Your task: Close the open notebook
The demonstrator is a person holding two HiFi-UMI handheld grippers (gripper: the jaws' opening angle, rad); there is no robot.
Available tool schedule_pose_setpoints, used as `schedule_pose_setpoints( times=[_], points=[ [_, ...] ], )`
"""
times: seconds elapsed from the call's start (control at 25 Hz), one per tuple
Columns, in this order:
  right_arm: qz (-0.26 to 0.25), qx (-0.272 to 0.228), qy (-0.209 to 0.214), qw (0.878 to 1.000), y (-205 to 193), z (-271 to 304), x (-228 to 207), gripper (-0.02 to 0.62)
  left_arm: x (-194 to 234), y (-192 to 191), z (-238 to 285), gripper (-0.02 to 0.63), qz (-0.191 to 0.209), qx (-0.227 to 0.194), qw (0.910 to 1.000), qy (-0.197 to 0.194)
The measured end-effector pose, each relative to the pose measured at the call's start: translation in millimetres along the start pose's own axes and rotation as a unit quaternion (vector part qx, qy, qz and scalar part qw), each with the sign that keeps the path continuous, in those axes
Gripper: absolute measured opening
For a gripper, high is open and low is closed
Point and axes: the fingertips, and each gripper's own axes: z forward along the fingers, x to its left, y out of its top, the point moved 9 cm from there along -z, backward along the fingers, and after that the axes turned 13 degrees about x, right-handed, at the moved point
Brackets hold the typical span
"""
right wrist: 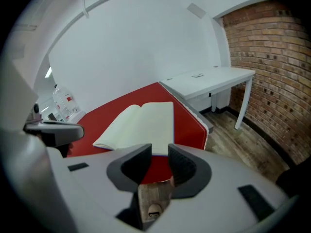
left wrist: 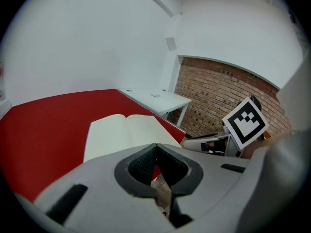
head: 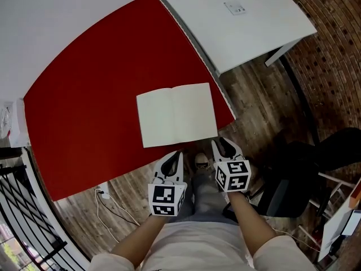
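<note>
Left gripper [head: 178, 154], right gripper [head: 223, 143] angled toward notebook [head: 176, 114]

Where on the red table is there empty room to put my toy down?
Lots of bare red table left of the open notebook, and a strip between it and the wall. The white desk is mostly bare. It's tight at the near edge, where the left gripper and right gripper hover.

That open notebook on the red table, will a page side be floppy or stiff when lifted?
Probably floppy: on the notebook the pages lie flat and bow gently toward the spine. It looks thin, so likely light, and it may slide on the smooth red table if pushed.
</note>
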Motion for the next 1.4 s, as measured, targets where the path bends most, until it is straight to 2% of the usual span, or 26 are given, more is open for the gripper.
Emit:
schedule_pose_setpoints(
  times=[0.12,0.32,0.76,0.96,1.12,1.28,1.4],
  points=[
    [0.049,0.012,0.031,0.998,-4.4,11.4,-10.1,0.104,-2.2,-3.0,4.3,0.006,0.001,0.008,1.0000,-0.006],
    [0.085,0.024,0.053,0.995,-7.6,25.2,-20.1,0.143,-5.8,-8.8,8.2,0.006,-0.001,0.020,0.9998,-0.009],
    [0.125,0.032,0.095,0.987,-8.8,41.2,-29.6,0.152,-4.4,-16.0,14.2,0.006,-0.005,0.033,0.9994,-0.008],
    [0.135,0.025,0.129,0.982,-5.2,38.4,-30.2,0.152,-4.3,-18.3,14.3,0.006,-0.008,0.037,0.9992,-0.007],
    [0.146,0.028,0.135,0.980,-3.6,42.1,-33.6,0.152,-3.7,-18.2,14.9,0.006,-0.009,0.040,0.9991,-0.006],
    [0.155,0.025,0.130,0.979,0.2,43.1,-34.1,0.142,-1.9,-18.9,14.5,0.006,-0.010,0.041,0.9991,-0.003],
    [0.160,0.024,0.119,0.980,1.4,39.7,-36.0,0.076,-0.5,-21.3,14.5,0.006,-0.012,0.044,0.9990,-0.001]
  ],
)
